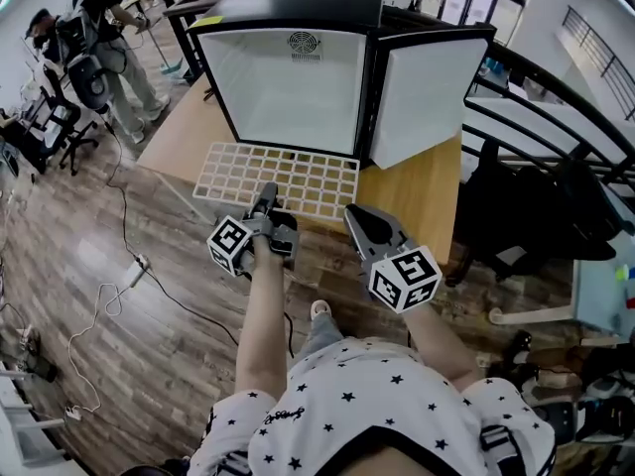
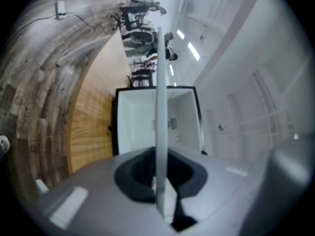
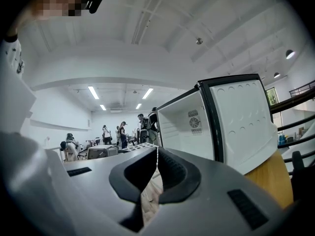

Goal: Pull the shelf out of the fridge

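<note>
While the fridge (image 1: 298,77) stands on the wooden table (image 1: 417,201) with its door (image 1: 422,97) swung wide, the white wire shelf (image 1: 298,172) sits fully outside, over the tabletop just before the opening. The left gripper (image 1: 268,194) is clamped on the shelf's near edge; the right gripper (image 1: 353,213), just beside it, has its jaws together on nothing

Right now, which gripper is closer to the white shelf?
Left. The left gripper is clamped on the front edge of the shelf. The right gripper sits by its front right corner, jaws shut, holding nothing.
</note>
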